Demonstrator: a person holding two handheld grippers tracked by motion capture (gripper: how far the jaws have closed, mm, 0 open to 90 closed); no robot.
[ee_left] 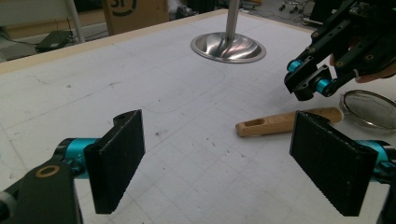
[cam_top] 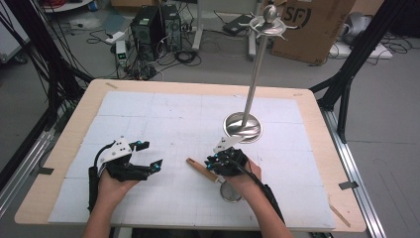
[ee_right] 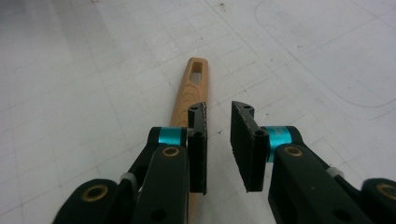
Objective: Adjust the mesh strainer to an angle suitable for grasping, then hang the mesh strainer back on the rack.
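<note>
A small strainer lies flat on the white mat, with a wooden handle (cam_top: 200, 169) and a round mesh bowl (cam_top: 231, 191). My right gripper (cam_top: 213, 162) hovers low over the handle near the mesh end. In the right gripper view its jaws (ee_right: 218, 109) stand a narrow gap apart with nothing between them, and the handle (ee_right: 191, 86) runs under the left jaw. My left gripper (cam_top: 151, 154) rests wide open at the left of the mat. From the left gripper view (ee_left: 219, 163), the handle (ee_left: 285, 122), the mesh (ee_left: 371, 108) and the right gripper (ee_left: 310, 79) lie ahead to the right.
A tall metal stand (cam_top: 255, 74) with hooks at its top rises from a round base (cam_top: 242, 126) just beyond the right gripper. The white mat (cam_top: 163, 114) covers a wooden table (cam_top: 79, 114). Boxes, cables and computers sit on the floor behind.
</note>
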